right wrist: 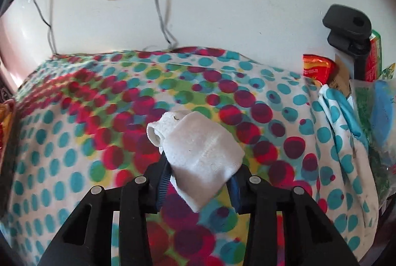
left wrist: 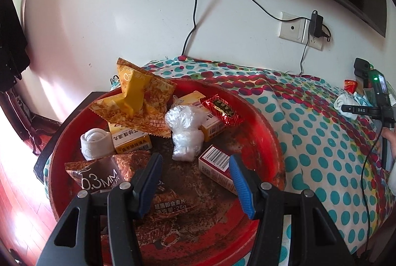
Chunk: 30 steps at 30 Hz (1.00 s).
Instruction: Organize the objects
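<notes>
From the left wrist, the left gripper [left wrist: 195,182] hovers with fingers spread over a red tray [left wrist: 268,132] of snack packets, boxes and a rolled sock [left wrist: 95,142]; from the right wrist, the right gripper [right wrist: 199,185] pinches a white sock [right wrist: 198,152] above the dotted cloth [right wrist: 74,142].

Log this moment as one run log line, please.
left gripper: open over red tray | right gripper: shut on white sock above dotted cloth
</notes>
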### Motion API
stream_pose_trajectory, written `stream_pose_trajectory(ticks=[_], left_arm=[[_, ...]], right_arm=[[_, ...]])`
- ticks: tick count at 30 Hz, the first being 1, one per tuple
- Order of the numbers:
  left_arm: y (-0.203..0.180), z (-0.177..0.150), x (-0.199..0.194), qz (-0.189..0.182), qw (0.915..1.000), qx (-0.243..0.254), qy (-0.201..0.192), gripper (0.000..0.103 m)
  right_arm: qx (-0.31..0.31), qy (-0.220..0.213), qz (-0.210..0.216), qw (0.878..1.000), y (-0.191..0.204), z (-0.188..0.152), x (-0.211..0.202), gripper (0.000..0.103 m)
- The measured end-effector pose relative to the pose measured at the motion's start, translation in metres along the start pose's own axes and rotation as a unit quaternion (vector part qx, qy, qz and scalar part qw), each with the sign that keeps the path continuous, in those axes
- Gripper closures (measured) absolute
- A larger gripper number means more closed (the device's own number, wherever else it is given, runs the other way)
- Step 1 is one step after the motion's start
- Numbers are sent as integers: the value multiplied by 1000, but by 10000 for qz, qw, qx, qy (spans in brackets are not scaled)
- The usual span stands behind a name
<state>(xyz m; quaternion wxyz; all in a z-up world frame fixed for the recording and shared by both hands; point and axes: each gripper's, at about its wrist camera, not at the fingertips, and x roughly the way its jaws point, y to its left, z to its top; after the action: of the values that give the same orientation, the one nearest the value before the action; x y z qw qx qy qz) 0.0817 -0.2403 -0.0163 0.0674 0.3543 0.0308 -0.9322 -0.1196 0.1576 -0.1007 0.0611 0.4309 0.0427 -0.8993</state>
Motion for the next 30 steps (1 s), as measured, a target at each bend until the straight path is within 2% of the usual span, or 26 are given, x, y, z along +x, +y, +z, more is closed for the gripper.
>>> stream_pose_trajectory(ticks=[5, 10, 15, 21, 25, 30], left_arm=[[1, 1, -1, -23, 10000, -56, 12, 46], [1, 2, -4, -49, 10000, -81, -25, 46], [7, 6, -8, 131, 9997, -192, 7, 46], [39, 11, -14, 494, 9962, -699, 131, 46], [67, 9, -15, 601, 9915, -1125, 248, 46], [87, 8, -19, 726, 9870, -1400, 304, 46]], right_arm=[[-277, -161, 409, 9986, 40, 1, -31, 65], [-812, -241, 848, 9928, 102, 0, -57, 65], [-1228, -233, 1487, 9810, 171, -4, -78, 65], [-1705, -213, 2125, 9619, 251, -9, -94, 63], [-2009, -129, 2351, 9509, 293, -14, -96, 62], [-2310, 74, 2349, 9441, 334, -24, -79, 60]])
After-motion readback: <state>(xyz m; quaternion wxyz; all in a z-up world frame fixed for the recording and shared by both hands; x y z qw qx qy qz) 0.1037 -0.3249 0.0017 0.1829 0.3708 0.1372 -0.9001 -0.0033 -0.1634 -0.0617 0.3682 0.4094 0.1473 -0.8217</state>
